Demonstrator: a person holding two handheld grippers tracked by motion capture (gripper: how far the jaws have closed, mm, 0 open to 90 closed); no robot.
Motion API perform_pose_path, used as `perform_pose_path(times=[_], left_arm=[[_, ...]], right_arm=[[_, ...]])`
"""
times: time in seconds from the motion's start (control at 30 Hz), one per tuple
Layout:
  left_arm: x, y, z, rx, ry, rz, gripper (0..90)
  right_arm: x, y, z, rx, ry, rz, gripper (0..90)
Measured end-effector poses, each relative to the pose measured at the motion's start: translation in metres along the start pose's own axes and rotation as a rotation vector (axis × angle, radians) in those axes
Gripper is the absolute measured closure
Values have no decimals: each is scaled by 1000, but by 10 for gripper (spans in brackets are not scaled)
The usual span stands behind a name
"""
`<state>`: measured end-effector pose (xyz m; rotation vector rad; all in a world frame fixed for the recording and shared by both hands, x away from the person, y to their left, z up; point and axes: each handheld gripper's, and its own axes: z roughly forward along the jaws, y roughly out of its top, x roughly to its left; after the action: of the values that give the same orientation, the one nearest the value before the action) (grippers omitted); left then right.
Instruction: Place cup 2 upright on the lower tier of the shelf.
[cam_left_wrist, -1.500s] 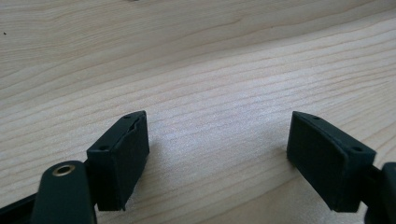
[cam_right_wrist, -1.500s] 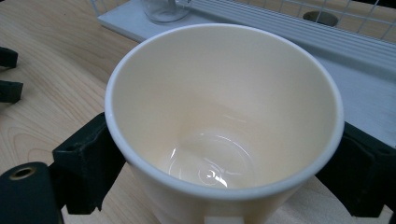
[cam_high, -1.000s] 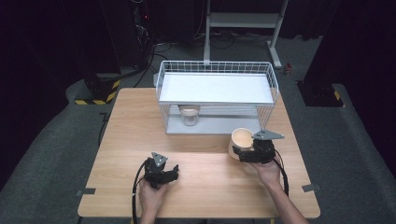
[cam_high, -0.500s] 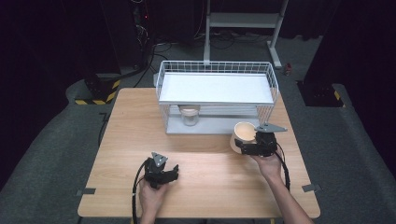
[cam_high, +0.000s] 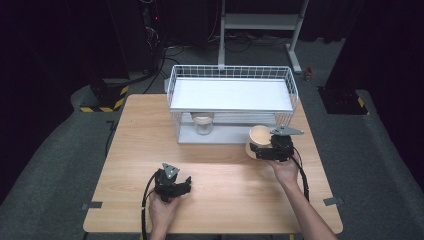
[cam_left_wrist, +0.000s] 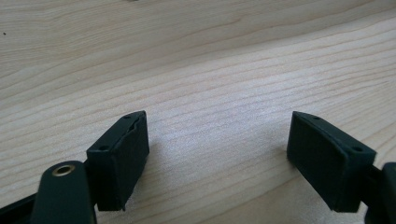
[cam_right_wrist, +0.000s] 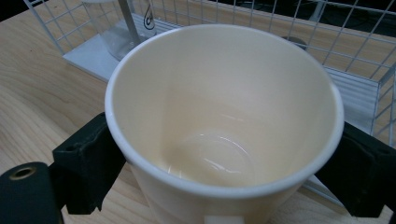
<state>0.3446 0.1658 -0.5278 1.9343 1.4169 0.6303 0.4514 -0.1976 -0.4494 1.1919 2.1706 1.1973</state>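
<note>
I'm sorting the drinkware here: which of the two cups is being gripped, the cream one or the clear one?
The cream cup, clamped between the right gripper jaws beside the wire rack. The clear cup stands untouched on the rack's lower shelf.

So there's one cream cup (cam_right_wrist: 224, 121), sitting right between the right gripper (cam_high: 274, 148) pads. One white wire rack (cam_high: 231, 102) just past that gripper, with one clear glass jar (cam_high: 203, 123) under its shelf. Two grippers total, the left gripper (cam_high: 172, 182) over one wooden table (cam_high: 130, 150).
</note>
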Motion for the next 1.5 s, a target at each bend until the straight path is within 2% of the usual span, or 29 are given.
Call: perform_pose_path(times=[0.2,0.33,0.53,0.73,1.5], left_arm=[[0,0,0,0,0,0,215],[0,0,0,0,0,0,215],[0,0,0,0,1,0,215],[0,0,0,0,1,0,214],[0,0,0,0,0,0,215]], right_arm=[[0,6,6,-14,-16,0,96],[-1,8,12,-3,-34,10,96],[-3,13,23,6,-65,-13,96],[-6,14,33,24,-82,2,96],[-12,14,54,46,-100,21,97]])
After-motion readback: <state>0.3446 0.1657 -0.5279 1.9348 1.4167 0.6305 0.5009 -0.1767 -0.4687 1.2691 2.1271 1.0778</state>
